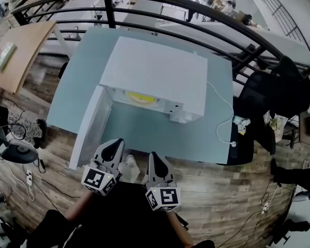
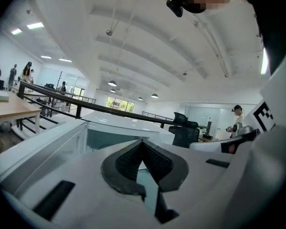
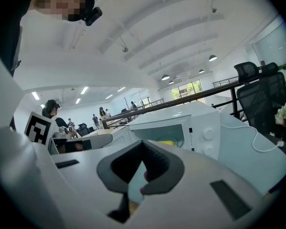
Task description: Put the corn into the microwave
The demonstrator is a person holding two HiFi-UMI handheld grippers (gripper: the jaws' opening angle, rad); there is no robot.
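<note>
Corn (image 1: 141, 97) inside microwave (image 1: 160, 76), door (image 1: 90, 125) swung left, railing (image 1: 196, 9) beyond, left gripper (image 1: 117, 142) and right gripper (image 1: 154, 155) fingers together

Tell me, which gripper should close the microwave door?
Left, probably. The open door hangs out on the left, just ahead of the left gripper, while the right gripper sits farther from it. Both are shut and empty, and the corn is inside the microwave.

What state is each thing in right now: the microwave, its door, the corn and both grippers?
Microwave: open.
Door: swung wide to the left.
Corn: lying inside the microwave.
Left gripper: shut, empty.
Right gripper: shut, empty.
</note>
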